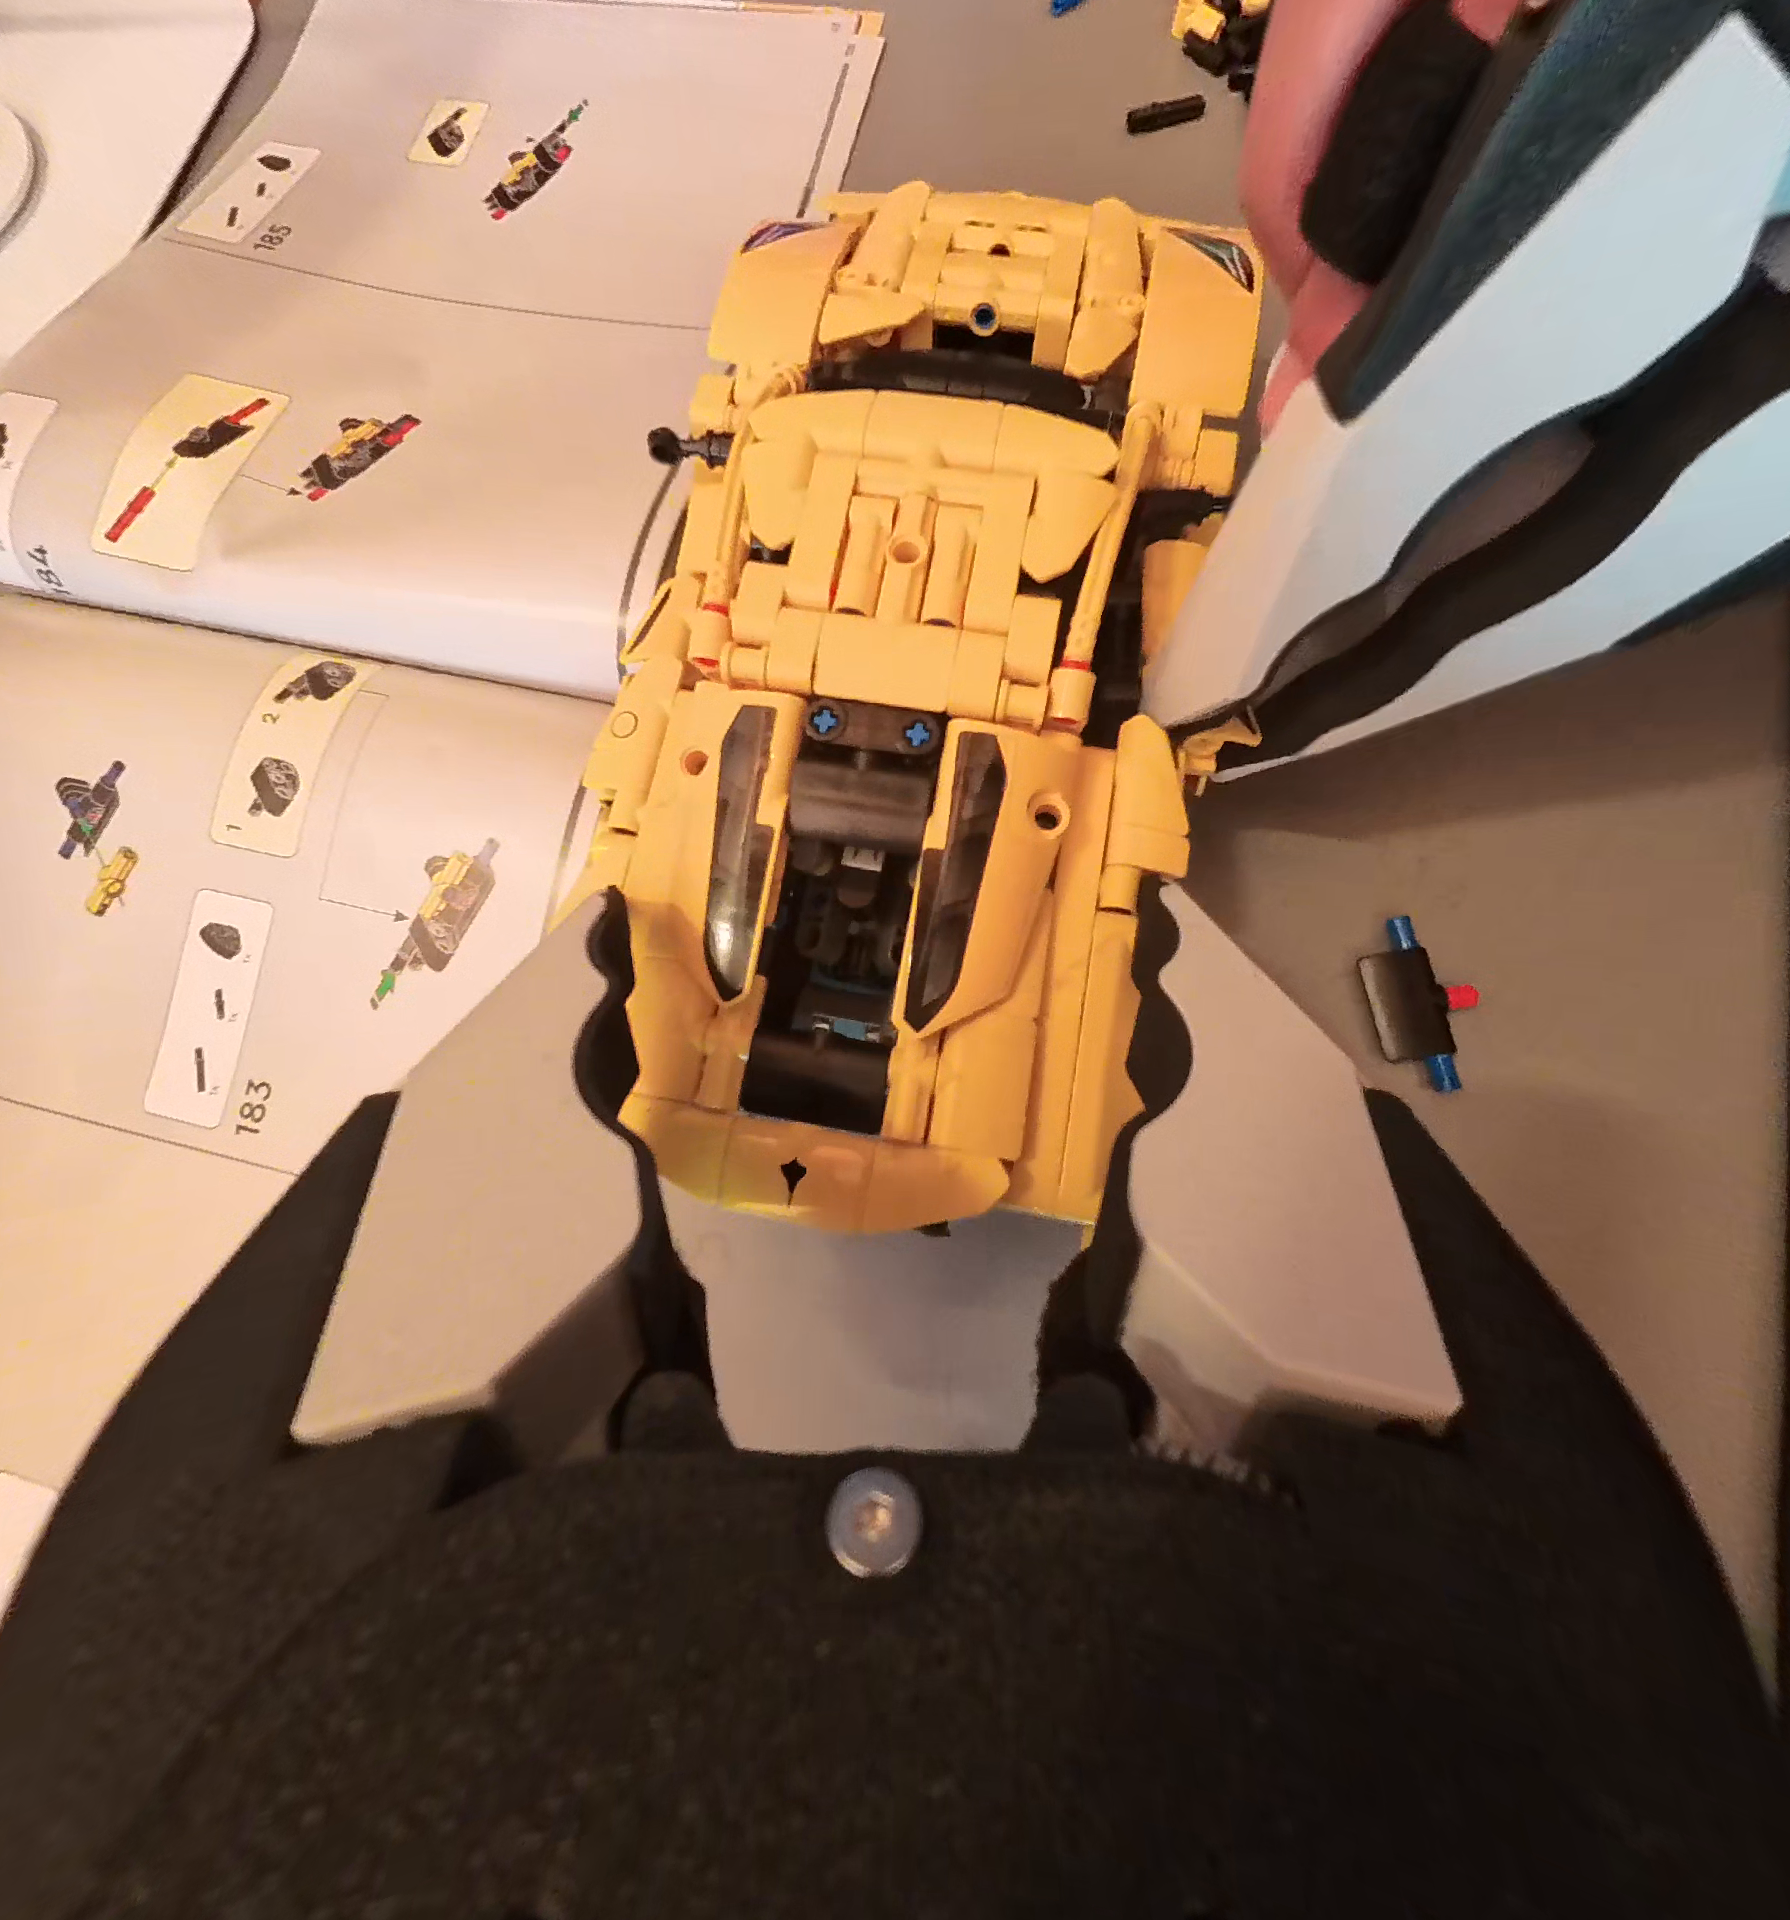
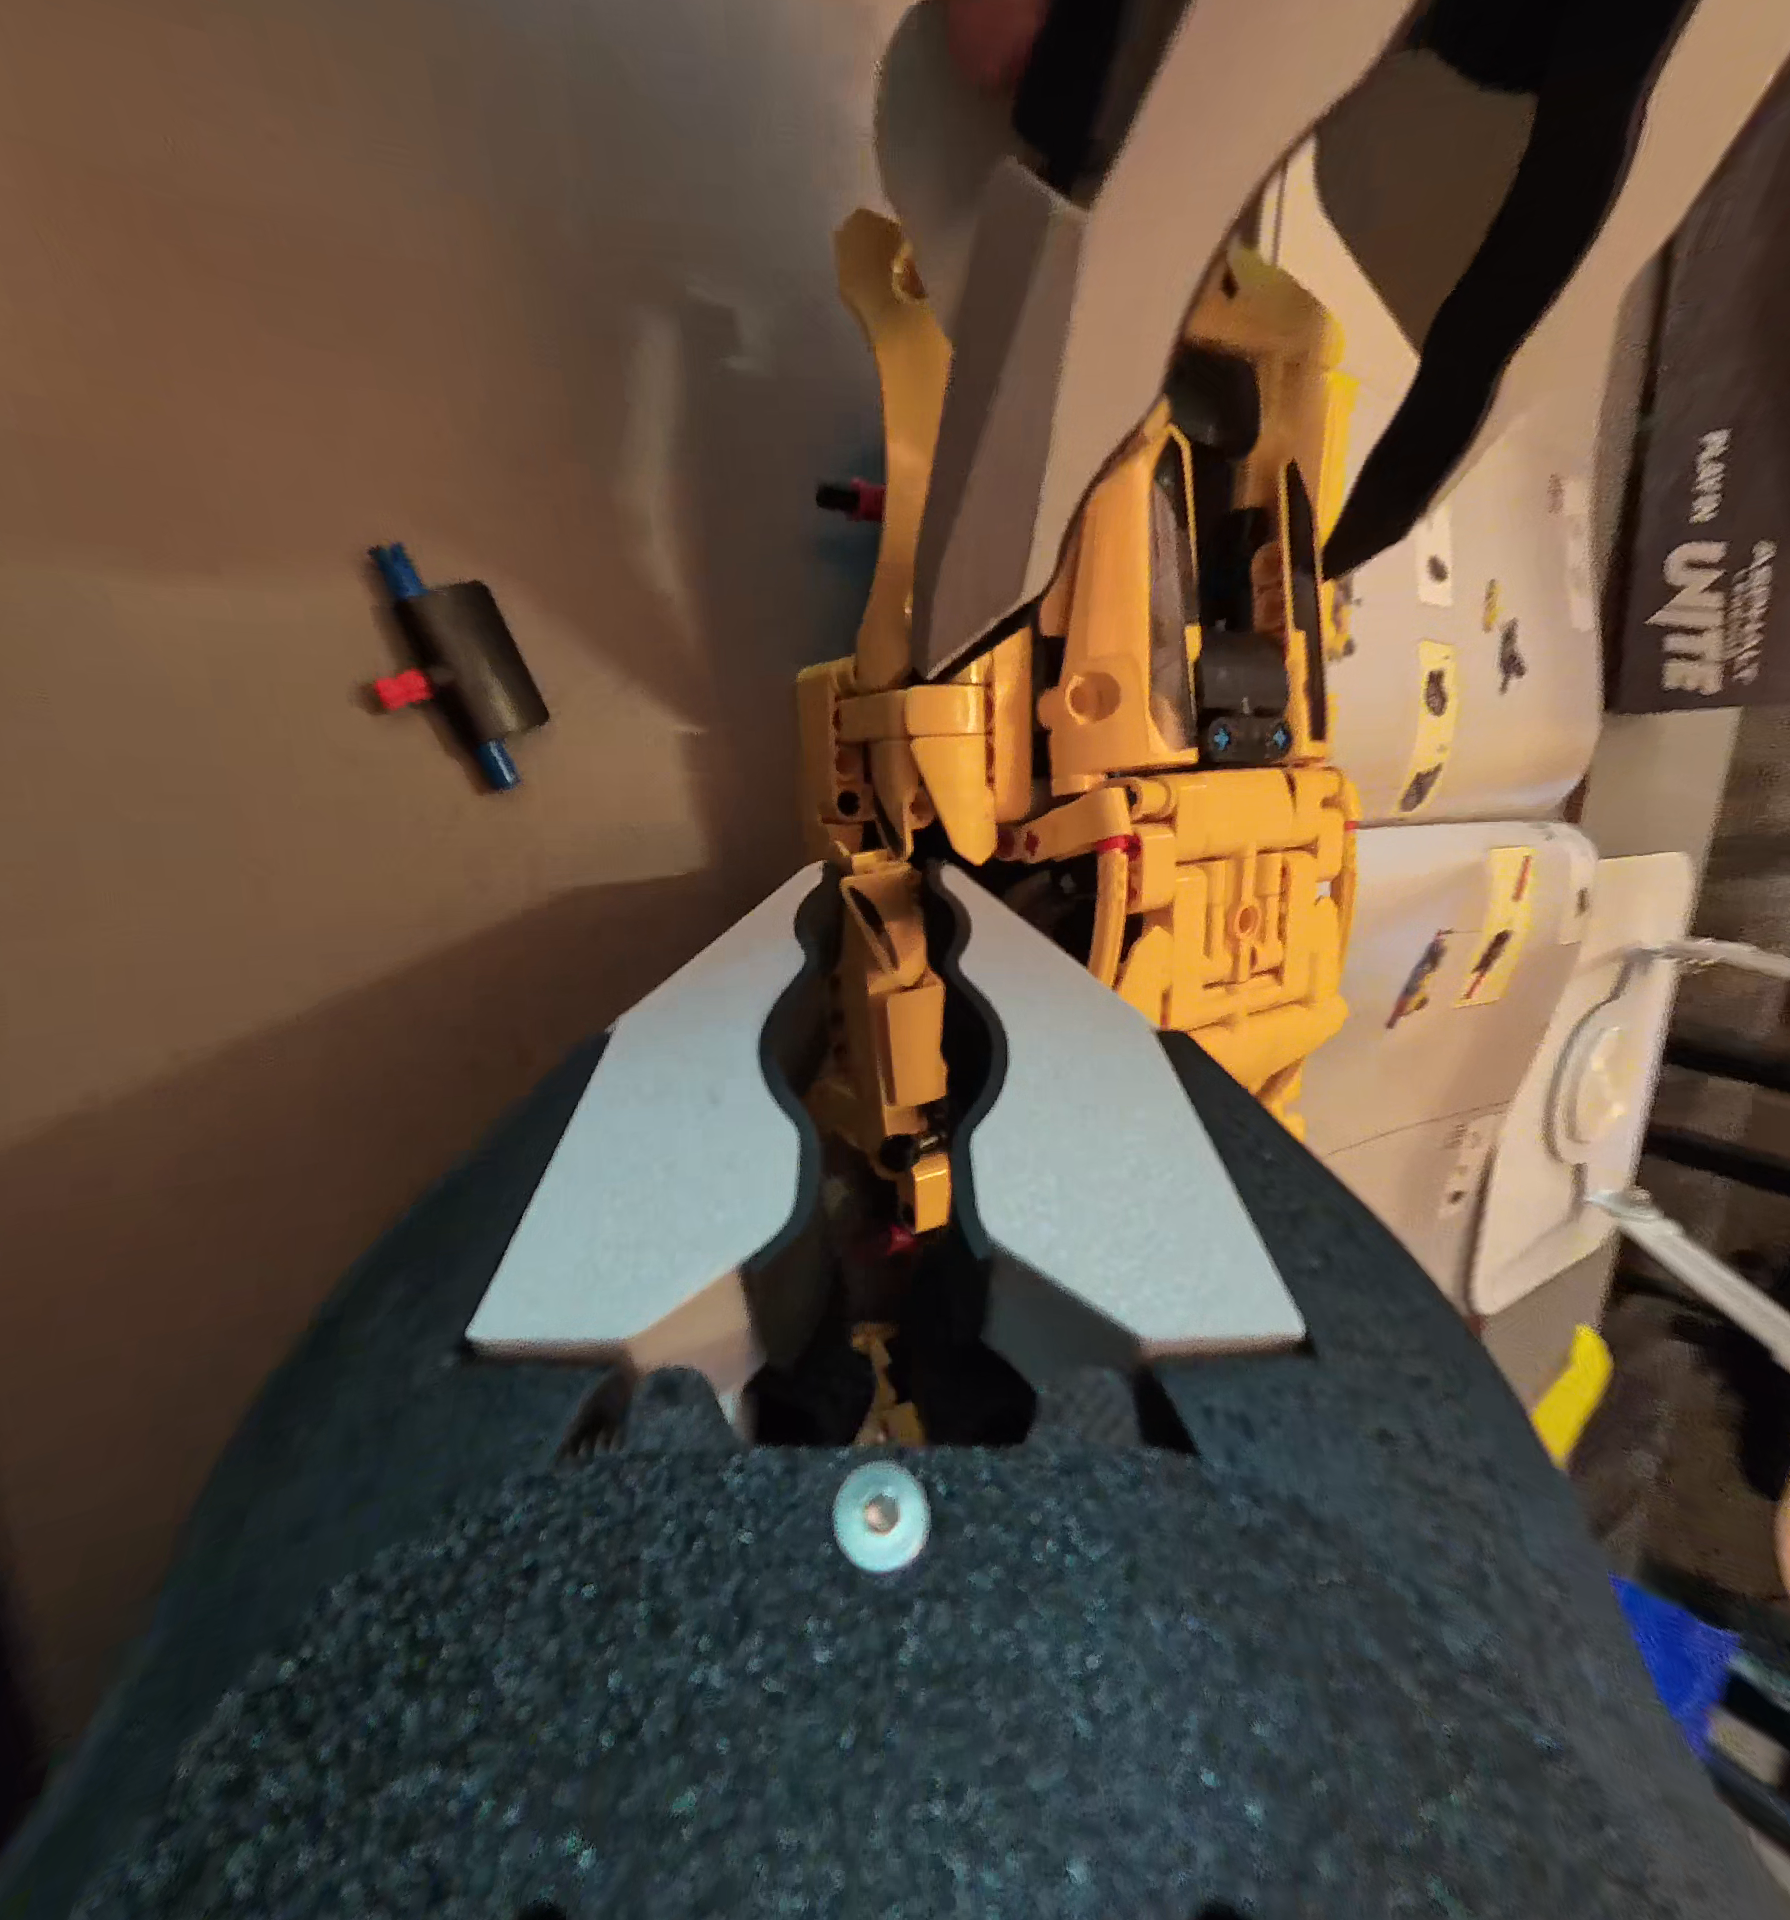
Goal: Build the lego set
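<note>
1. Between the left gripper's (image 1: 875, 997) two grey fingers sits the yellow lego car (image 1: 932, 665), its near end clasped on both flanks by the wavy black pads; the jaws are spread to the body's width and closed on it.

2. Beyond those fingertips the car runs away from the camera over a grey table (image 1: 1556, 904), its far end near the top of the left wrist view.

3. Ahead and to the right of the left gripper, the right gripper (image 1: 1197, 743) comes in at a slant and meets the car's side; a hand behind it is blurred and cut off by the frame edge.

4. Seen from its own camera, the right gripper (image 2: 875, 883) is clamped on a narrow yellow side assembly (image 2: 886, 1039) of the car. Whether that piece is already joined to the body cannot be made out, as the pads and shadow hide its lower part.

5. Left of the left gripper lies an open instruction booklet (image 1: 247, 644), partly under the car and cut off at the frame edge.

6. Right of the left gripper, apart from the car, lies a small black piece with blue and red pins (image 1: 1410, 1003).

7. Far ahead, loose black and yellow parts (image 1: 1208, 42) are blurred and clipped by the top edge.
</note>
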Demonstrator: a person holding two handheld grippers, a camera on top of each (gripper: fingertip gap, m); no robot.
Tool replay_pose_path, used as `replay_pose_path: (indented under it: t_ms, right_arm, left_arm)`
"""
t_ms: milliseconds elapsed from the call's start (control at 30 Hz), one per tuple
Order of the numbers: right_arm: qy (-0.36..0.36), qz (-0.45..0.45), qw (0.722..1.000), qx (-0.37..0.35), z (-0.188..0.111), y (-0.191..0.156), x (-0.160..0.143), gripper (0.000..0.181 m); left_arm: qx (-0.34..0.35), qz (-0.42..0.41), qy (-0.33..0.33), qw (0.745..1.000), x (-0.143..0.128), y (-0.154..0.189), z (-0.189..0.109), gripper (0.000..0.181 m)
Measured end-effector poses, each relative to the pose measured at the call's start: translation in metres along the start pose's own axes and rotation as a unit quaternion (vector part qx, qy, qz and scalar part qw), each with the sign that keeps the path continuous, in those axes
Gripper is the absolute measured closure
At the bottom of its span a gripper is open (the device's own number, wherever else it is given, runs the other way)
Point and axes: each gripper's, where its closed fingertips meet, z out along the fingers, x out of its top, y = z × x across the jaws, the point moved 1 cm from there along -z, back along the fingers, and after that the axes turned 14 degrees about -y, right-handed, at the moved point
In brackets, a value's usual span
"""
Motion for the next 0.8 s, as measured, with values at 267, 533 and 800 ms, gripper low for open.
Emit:
replay_pose_path:
  t_ms: [267, 533, 800]
  right_arm:
    - [-0.042, -0.008, 0.999, -0.017, 0.001, 0.001, -0.003, 0.167]
    - [-0.044, -0.002, 0.999, -0.025, 0.003, 0.006, -0.008, 0.167]
    - [0.065, 0.012, 0.996, -0.052, -0.006, 0.009, -0.011, 0.162]
  left_arm:
    - [-0.003, -0.004, 0.001, 1.000, 0.001, 0.001, 0.000, 0.088]
    - [0.001, 0.000, -0.001, 1.000, 0.001, 0.001, 0.000, 0.090]
    - [0.008, 0.011, -0.034, 0.999, 0.021, 0.009, 0.009, 0.071]
